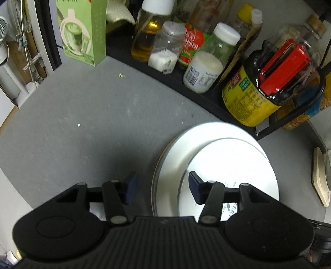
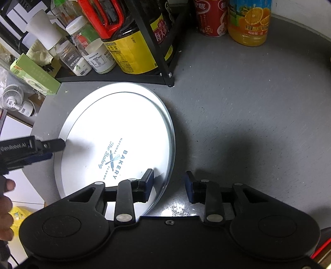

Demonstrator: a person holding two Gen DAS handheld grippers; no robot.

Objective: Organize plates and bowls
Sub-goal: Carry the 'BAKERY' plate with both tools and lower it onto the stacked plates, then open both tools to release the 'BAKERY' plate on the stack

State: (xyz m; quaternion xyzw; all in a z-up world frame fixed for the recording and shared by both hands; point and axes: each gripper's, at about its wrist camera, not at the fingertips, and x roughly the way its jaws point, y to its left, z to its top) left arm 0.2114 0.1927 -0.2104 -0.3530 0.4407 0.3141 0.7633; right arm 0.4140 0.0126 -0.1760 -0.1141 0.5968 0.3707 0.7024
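Note:
A large white plate (image 2: 115,124) with a blue "BAKERY" print lies flat on the grey table, just in front of the black rack. My right gripper (image 2: 169,183) is open. Its left finger is over the plate's inside and its right finger is over the table, so the near-right rim sits between them. My left gripper (image 1: 163,186) is open too and straddles the plate (image 1: 227,157) at its left rim. The left gripper (image 2: 51,150) also shows in the right wrist view, at the plate's far-left edge. Layered edges show at that rim; I cannot tell whether more plates lie beneath.
The black wire rack (image 2: 165,68) behind the plate holds a soy sauce jug (image 1: 266,87), jars and bottles. A green carton (image 1: 82,31) stands at the back left. An orange juice bottle (image 2: 250,20) and a red can (image 2: 211,16) stand on the grey table (image 2: 248,113). A hand (image 2: 6,198) is at the left.

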